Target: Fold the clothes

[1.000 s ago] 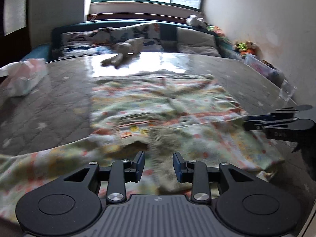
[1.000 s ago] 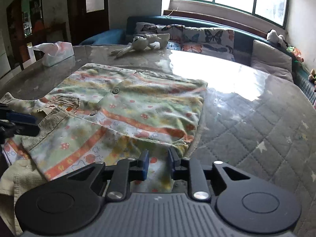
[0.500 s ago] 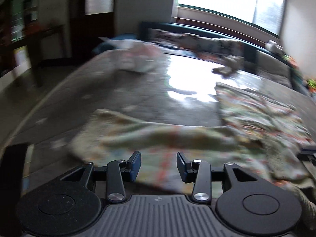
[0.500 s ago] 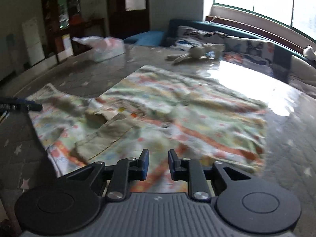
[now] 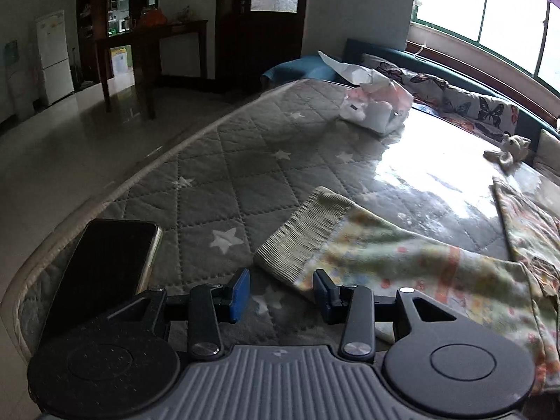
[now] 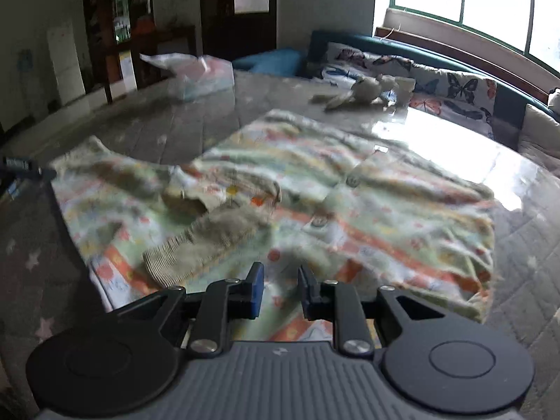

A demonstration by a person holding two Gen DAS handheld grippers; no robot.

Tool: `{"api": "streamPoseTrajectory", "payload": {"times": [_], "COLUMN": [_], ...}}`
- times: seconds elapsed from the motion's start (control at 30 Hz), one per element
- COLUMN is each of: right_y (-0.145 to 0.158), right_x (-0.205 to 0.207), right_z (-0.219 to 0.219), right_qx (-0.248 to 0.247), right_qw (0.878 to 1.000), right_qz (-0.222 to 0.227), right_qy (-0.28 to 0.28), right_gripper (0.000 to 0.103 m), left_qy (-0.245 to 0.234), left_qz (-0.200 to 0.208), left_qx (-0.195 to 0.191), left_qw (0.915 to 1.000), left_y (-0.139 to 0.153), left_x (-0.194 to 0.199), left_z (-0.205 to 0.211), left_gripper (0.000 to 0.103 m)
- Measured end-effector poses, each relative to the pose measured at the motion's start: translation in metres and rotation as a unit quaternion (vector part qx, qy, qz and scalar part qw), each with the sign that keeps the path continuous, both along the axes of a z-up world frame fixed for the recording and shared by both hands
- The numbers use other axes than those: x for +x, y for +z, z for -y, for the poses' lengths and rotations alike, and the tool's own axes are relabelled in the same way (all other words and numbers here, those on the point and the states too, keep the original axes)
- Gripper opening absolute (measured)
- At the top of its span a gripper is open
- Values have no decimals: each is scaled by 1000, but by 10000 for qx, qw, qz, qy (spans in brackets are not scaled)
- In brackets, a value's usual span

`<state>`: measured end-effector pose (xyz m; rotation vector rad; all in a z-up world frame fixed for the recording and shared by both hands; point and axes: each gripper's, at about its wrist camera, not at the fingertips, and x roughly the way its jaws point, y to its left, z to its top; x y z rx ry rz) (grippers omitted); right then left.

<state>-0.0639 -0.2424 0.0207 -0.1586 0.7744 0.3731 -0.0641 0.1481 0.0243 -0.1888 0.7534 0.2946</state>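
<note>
A child's patterned top (image 6: pixel 350 196) with green and orange print and ribbed beige cuffs lies spread on the quilted grey mattress (image 5: pixel 227 175). One sleeve (image 5: pixel 385 255) stretches out toward the left, its ribbed cuff (image 5: pixel 301 234) just ahead of my left gripper (image 5: pixel 281 292), which is open and empty, close above the mattress. The other sleeve lies folded over the body, its cuff (image 6: pixel 182 255) left of my right gripper (image 6: pixel 278 290). The right gripper is open and empty over the top's near edge. The left gripper's tip (image 6: pixel 28 171) shows at the left edge of the right wrist view.
A black phone (image 5: pixel 101 269) lies on the mattress corner beside the left gripper. A tissue pack (image 5: pixel 378 105) and a plush toy (image 6: pixel 364 91) lie farther back. Butterfly-print cushions (image 6: pixel 455 91) line the window side. The mattress edge drops to the floor (image 5: pixel 70 147) on the left.
The left gripper has swung left from the shirt's body to the outstretched sleeve's cuff. The right gripper has turned left and moved along the near edge. Both stay open.
</note>
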Motion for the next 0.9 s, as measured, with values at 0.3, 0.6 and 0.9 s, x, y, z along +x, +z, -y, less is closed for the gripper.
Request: {"api": "streamPoseTrajectory", "payload": {"times": [0.3,0.6,0.9], "right_y": [6,14,20], "right_x": [-6,-20,-29], "right_z": [4,25,61], "right_qx": [84,276,413], "right_qw": [9999,9989,9953], "right_qz": [54,170,301], "right_qy": [-20,-324,-820], "right_gripper": [21,21,21], "left_qy": [142,-604,-2509], "left_qz": [141,828,1546], "left_qx": [-185,-554,-1250], "left_qw": [9996,9932,9474], "left_y": [-3,46,111], "left_x": [13,8,13], "left_z": [-10,29,135], "left_gripper": [20,8,8]}}
